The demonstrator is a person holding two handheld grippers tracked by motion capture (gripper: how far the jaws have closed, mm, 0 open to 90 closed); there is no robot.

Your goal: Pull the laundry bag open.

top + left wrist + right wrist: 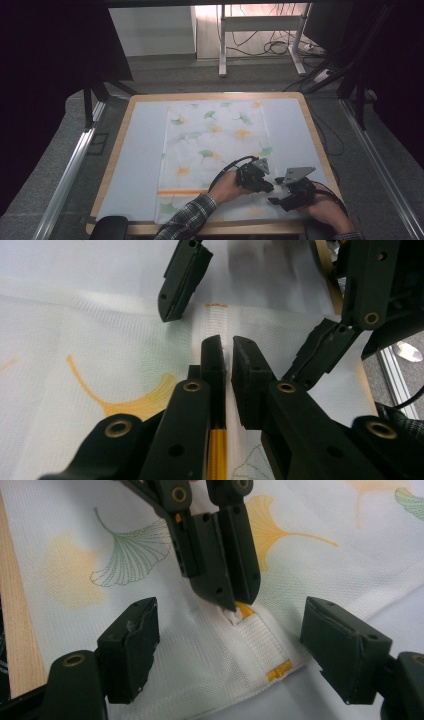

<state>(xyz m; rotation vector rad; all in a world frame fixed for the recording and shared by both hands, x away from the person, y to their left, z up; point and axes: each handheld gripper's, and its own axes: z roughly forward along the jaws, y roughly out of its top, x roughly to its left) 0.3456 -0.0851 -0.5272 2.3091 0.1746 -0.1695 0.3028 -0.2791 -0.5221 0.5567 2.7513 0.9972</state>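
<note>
A white cloth cover (pixel 215 145) printed with green and yellow ginkgo leaves lies flat on the table. An orange zipper (pixel 180 191) runs across its near end. My left gripper (pixel 269 188) is shut on the small zipper pull (pixel 239 611), close to the cover's right edge. In the left gripper view its jaws (pixel 229 342) stand nearly together over the orange zipper (pixel 217 450). My right gripper (pixel 235 630) is open, its jaws straddling the zipper's white end tape (pixel 260 640) just past the left gripper (pixel 234 597). In the high view the right gripper (pixel 276 191) faces the left one.
A pale blue mat (pixel 142 160) covers the wooden table (pixel 111 165), bare on both sides of the cover. The table's near edge (pixel 15 630) runs close to the grippers. Beyond the table are metal frame rails (pixel 75 160), desk legs and cables on the floor.
</note>
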